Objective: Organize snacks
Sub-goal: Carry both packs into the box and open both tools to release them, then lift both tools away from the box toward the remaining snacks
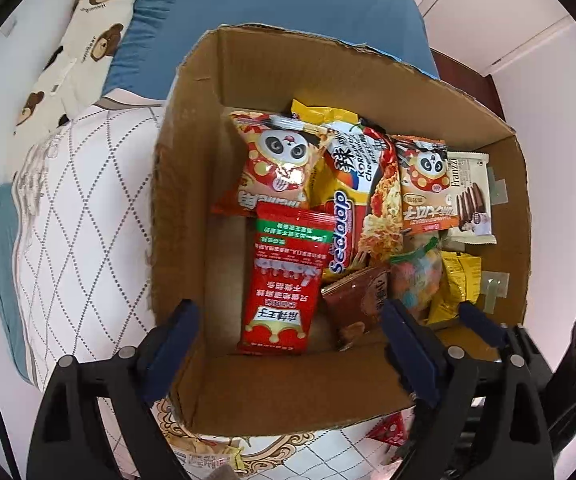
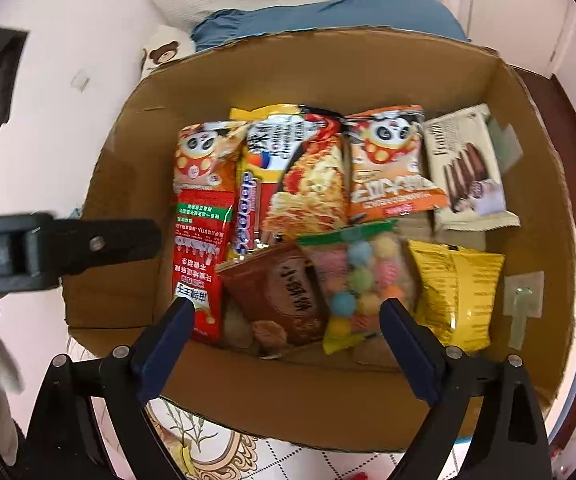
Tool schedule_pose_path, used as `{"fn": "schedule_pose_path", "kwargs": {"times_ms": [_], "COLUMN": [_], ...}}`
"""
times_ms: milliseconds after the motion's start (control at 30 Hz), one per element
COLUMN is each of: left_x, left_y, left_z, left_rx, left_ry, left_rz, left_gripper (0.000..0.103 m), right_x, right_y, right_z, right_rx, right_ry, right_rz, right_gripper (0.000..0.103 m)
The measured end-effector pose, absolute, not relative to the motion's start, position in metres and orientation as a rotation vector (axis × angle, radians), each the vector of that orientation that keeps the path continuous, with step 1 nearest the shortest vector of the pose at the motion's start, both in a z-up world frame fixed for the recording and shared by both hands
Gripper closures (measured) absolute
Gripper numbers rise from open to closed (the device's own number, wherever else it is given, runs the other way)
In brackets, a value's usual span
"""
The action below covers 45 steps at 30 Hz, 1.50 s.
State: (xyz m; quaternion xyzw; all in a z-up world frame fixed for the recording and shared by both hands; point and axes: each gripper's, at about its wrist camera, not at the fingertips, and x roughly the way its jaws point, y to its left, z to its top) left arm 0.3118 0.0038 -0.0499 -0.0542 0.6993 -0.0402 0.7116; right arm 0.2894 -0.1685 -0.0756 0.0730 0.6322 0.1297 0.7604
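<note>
An open cardboard box (image 1: pixel 192 184) (image 2: pixel 368 64) holds several snack packs. A long red packet (image 1: pixel 284 276) (image 2: pixel 198 252) lies at its left. Behind are two orange panda bags (image 1: pixel 276 160) (image 2: pixel 388 160), a noodle pack (image 1: pixel 368 200) (image 2: pixel 300 184) and a beige chocolate-stick pack (image 1: pixel 468 196) (image 2: pixel 468 168). In front lie a brown packet (image 1: pixel 360 300) (image 2: pixel 284 296), a bag of coloured balls (image 1: pixel 416 276) (image 2: pixel 364 280) and a yellow packet (image 1: pixel 456 292) (image 2: pixel 456 288). My left gripper (image 1: pixel 292 336) is open and empty over the box's near wall. My right gripper (image 2: pixel 288 328) is open and empty above the brown packet.
The box stands on a patterned white quilt (image 1: pixel 84 232). A blue sheet (image 1: pixel 272 4) and a bear-print pillow (image 1: pixel 84 40) lie behind. More snack packs (image 1: pixel 208 456) and a small red packet (image 1: pixel 388 430) lie on the quilt near me. The left gripper's side (image 2: pixel 68 244) shows left of the box.
</note>
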Motion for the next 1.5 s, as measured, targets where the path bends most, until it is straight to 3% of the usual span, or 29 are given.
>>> {"fn": "schedule_pose_path", "kwargs": {"times_ms": [467,833,1167,1500], "left_x": [0.263,0.204,0.141,0.087], "left_y": [0.001,-0.011,-0.019,0.001], "left_z": [-0.032,0.024,0.053,0.034], "left_rx": [-0.058,0.004,-0.002,-0.053], "left_ry": [1.377,1.098,0.967,1.019], "left_rz": [-0.073,-0.066,-0.093,-0.060], "left_gripper": [0.010,0.010,0.010,0.010], "right_x": [0.259,0.211,0.149,0.097], "right_y": [-0.199,-0.215,-0.226,-0.240], "right_z": [-0.043,0.005,0.058,0.068], "right_rx": [0.053,0.018,0.029,0.104], "right_ry": [1.274,1.100,0.961,0.978], "right_rz": [0.141,0.102,0.109,0.175], "right_gripper": [0.007,0.007,0.007,0.007]}}
